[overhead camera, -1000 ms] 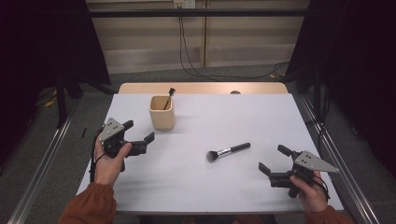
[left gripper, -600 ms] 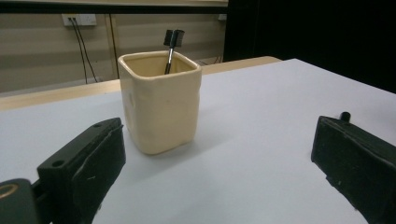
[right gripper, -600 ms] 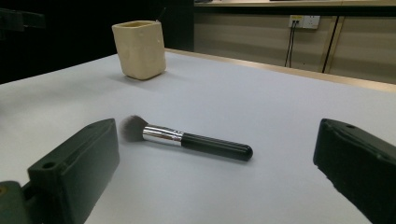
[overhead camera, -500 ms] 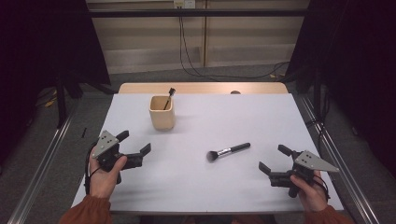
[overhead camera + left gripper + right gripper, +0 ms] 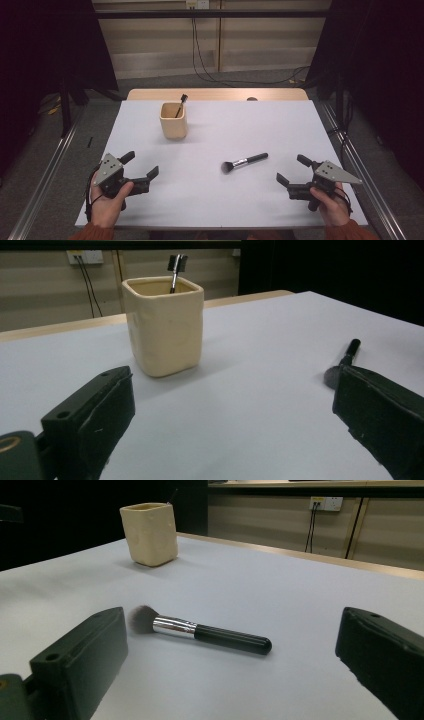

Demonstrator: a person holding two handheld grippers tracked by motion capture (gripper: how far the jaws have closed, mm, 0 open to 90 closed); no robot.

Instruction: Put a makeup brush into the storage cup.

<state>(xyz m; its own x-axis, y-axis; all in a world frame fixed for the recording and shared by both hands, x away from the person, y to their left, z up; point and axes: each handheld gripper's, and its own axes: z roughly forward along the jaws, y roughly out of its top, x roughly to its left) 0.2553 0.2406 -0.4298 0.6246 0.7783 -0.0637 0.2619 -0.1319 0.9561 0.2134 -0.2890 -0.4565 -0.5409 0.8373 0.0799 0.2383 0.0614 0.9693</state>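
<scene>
**On the tabletop, one brush in the cup and one to go**

On the white tabletop (image 5: 210, 200) a makeup brush (image 5: 244, 162) lies flat near the middle, just ahead of the right claw (image 5: 293, 173), whose jaws are spread and hold nothing. The left claw (image 5: 140, 166) rests near the front edge, likewise spread. A smaller brush (image 5: 180, 105) already stands in the cream cup (image 5: 173, 122). Judging by this, the loose brush remains to be picked up and dropped in.
</scene>
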